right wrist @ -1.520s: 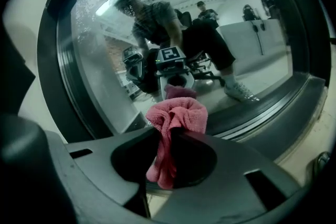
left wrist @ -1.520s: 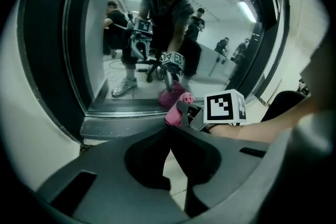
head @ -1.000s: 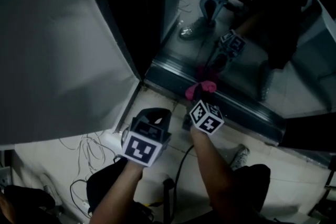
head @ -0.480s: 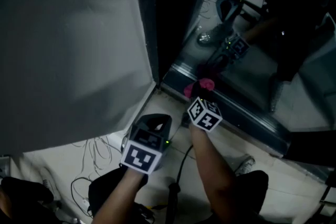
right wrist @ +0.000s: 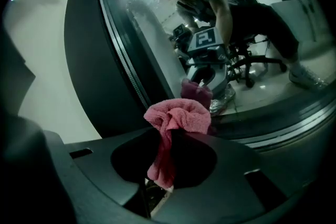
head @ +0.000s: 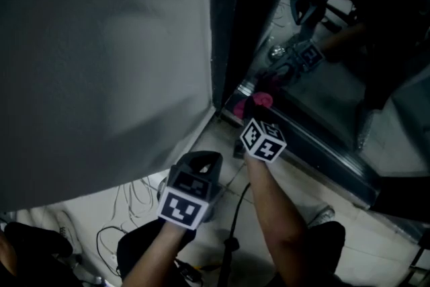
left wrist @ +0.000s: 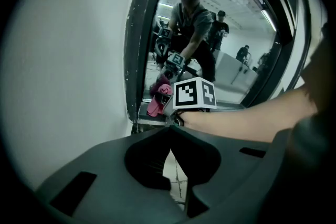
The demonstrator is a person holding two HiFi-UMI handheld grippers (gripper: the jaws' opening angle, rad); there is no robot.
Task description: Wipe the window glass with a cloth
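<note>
Clamping a bunched pink cloth (right wrist: 178,115) between its jaws, the right gripper (right wrist: 170,136) points at the lower left corner of the window glass (right wrist: 247,34). The cloth's puffed end stands out above the jaw tips and a darker tail hangs down between them. In the right gripper view the cloth's dim reflection meets it in the pane, just beside the dark window frame (right wrist: 89,60) and just above the bottom rail (right wrist: 294,118).

From the head view the right gripper (head: 259,109) reaches forward with its marker cube (head: 263,140) uppermost, and the cloth (head: 262,100) shows as a small pink spot at the foot of the glass (head: 322,77), where the frame (head: 232,23) and the bottom rail (head: 322,144) join. The glass reflects the person and both grippers.

The left gripper (head: 201,159) is held lower and nearer the person, over the tiled floor (head: 295,178), well apart from the glass and beside the grey wall (head: 101,64). In its own view the left gripper (left wrist: 169,131) has its jaw tips closed together with nothing between them, and it looks toward the right gripper's cube (left wrist: 194,94), the pink cloth (left wrist: 157,102) and the window frame (left wrist: 139,50) beyond. Thin cables (head: 127,201) lie on the floor near the wall.
</note>
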